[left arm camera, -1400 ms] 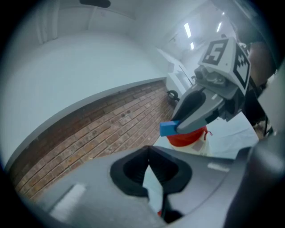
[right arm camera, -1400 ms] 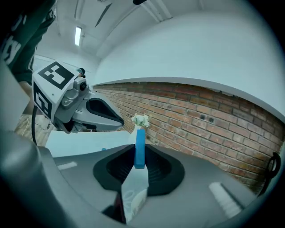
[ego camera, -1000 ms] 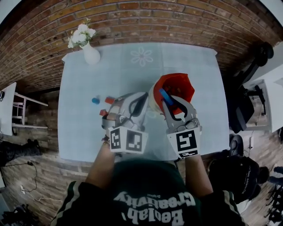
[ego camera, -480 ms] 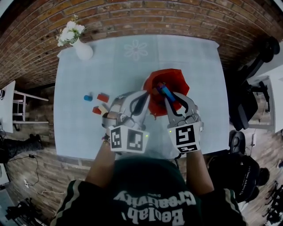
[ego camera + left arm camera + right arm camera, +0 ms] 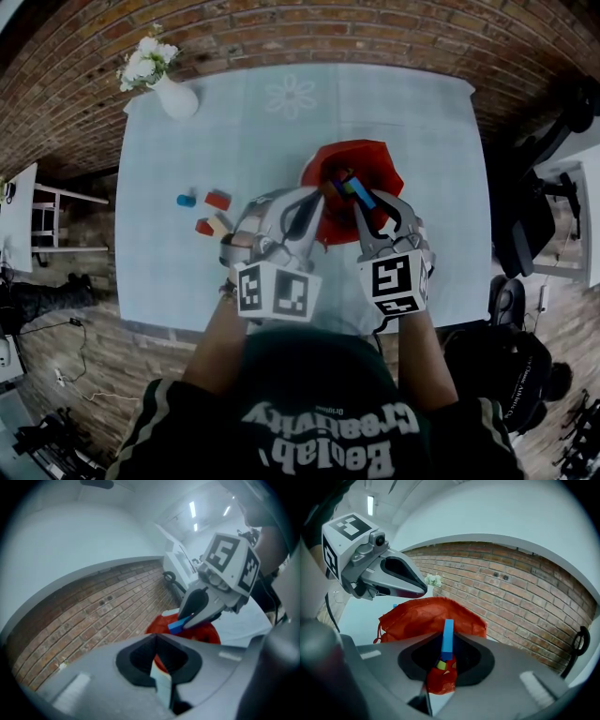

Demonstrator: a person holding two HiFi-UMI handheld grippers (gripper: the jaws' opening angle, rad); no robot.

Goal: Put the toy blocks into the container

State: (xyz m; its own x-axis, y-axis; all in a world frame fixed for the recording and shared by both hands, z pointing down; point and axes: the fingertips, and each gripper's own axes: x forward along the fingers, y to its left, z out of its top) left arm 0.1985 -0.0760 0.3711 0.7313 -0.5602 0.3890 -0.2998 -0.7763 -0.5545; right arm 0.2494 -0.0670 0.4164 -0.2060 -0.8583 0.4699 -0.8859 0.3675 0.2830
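The red cloth bag (image 5: pixel 375 173) stands open-mouthed in the middle of the pale blue table (image 5: pixel 262 141). My right gripper (image 5: pixel 364 202) is shut on a long blue block (image 5: pixel 356 191) and holds it over the bag's mouth. In the right gripper view the blue block (image 5: pixel 448 639) stands upright between the jaws, with a small yellow-green piece under it. My left gripper (image 5: pixel 314 195) is at the bag's near-left rim with its jaws shut (image 5: pixel 156 639). I cannot tell whether it pinches the cloth. Loose blocks lie to the left: blue (image 5: pixel 186 200), red (image 5: pixel 217 199), red (image 5: pixel 203 227) and beige (image 5: pixel 219 224).
A white vase of flowers (image 5: pixel 176 97) stands at the table's far left corner. A brick wall runs behind the table. A dark office chair (image 5: pixel 525 220) is off the right edge. The near table edge is just below my hands.
Both grippers have come down and nearer to the bag. The blue block has moved from the bag's near-left rim to over its mouth.
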